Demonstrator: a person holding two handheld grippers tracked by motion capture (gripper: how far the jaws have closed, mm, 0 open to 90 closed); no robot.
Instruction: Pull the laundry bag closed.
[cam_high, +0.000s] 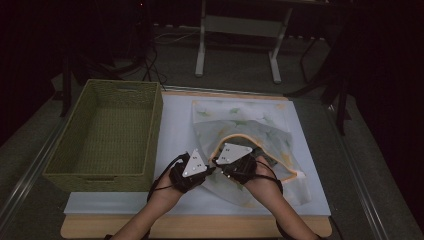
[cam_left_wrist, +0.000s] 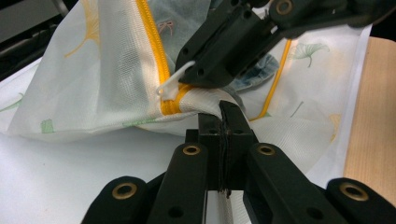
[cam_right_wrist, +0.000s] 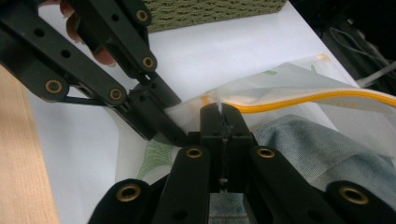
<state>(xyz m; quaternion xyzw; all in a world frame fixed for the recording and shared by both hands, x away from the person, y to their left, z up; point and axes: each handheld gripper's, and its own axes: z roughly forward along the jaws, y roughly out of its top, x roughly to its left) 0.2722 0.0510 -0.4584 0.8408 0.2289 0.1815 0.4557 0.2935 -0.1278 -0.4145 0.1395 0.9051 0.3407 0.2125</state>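
Both forearms reach in from the near edge, hands close together over the tabletop (cam_high: 170, 130). Mesh laundry bag (cam_high: 260, 130) lies right of the basket (cam_high: 107, 135). Left tongs (cam_left_wrist: 223, 122) clench the bag's edge; right tongs (cam_right_wrist: 219, 116) clench beside the zipper (cam_right_wrist: 299, 100)

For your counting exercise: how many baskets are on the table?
1. The woven basket stands on the table's left side, beside the mesh laundry bag that both grippers pinch. No other basket is visible.
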